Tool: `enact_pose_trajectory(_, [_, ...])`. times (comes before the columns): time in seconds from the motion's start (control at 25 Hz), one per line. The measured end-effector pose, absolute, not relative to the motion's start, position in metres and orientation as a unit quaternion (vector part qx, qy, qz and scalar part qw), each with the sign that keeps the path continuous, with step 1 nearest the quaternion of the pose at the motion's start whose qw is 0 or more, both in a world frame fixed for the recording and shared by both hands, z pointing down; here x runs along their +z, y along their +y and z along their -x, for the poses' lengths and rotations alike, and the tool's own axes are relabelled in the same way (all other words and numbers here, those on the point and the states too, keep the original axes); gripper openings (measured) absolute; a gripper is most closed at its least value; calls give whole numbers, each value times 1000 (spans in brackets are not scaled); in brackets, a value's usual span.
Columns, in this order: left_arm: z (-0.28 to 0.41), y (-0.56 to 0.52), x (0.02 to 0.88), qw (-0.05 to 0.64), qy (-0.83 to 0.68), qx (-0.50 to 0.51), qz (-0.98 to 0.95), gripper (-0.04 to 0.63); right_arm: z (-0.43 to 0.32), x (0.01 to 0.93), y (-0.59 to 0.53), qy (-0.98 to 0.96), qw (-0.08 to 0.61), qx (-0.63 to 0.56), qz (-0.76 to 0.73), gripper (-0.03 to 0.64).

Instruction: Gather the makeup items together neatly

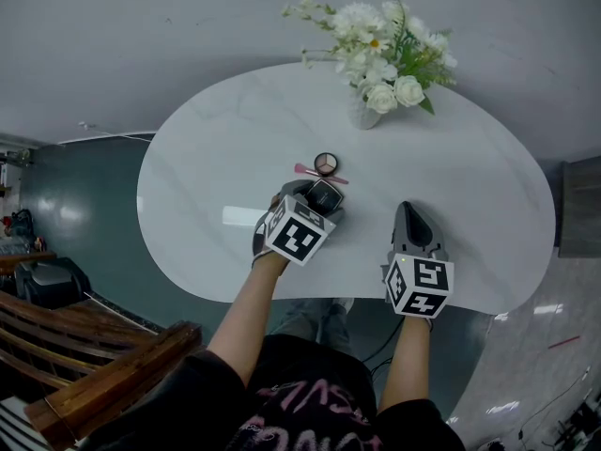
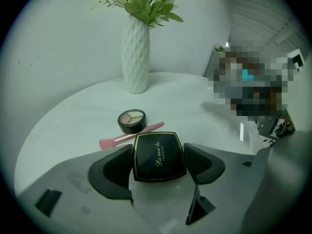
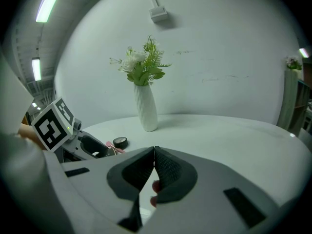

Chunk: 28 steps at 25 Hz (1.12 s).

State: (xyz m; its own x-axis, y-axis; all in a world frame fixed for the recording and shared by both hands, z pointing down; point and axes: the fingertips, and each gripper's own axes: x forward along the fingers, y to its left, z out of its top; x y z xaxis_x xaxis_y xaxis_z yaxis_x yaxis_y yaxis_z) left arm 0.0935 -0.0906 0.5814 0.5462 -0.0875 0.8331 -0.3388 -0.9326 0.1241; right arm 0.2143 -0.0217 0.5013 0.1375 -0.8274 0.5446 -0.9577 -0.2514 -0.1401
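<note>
white table (image 1: 470, 186); left gripper (image 2: 158, 162) clamped on black compact (image 2: 158, 152) beside eyeshadow pot (image 2: 131, 120), brush (image 2: 127, 138); right gripper (image 3: 154, 155) pinched together, empty.

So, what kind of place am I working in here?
Probably a home-style room or staged set: a white marble-look table, a vase of white flowers and a wooden bench.
</note>
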Motion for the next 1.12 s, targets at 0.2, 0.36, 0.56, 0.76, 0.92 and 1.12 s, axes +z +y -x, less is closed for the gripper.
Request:
enact_pose_trajectory(0.2, [-86, -84, 576, 101, -88, 469, -873, 333, -210, 499, -22, -603, 120, 265, -743, 62])
enact_pose_trajectory(0.36, [-70, -86, 572, 52, -47, 483, -873, 331, -205, 497, -23, -607, 118, 265, -740, 63])
enact_pose_trajectory(0.56, [-36, -91, 571, -23, 15, 515, -857, 333, -198, 495, -27, -613, 115, 263, -736, 63])
enact_pose_trajectory(0.76, [-8, -92, 570, -65, 87, 532, -840, 333, -187, 494, -33, -621, 113, 263, -730, 62])
enact_pose_trajectory(0.92, [6, -97, 575, -90, 121, 542, -827, 333, -180, 497, -39, -626, 124, 261, -724, 63])
enact_pose_trajectory(1.12, [16, -97, 581, -105, 152, 546, -817, 333, -178, 501, -42, -626, 135, 263, -722, 63])
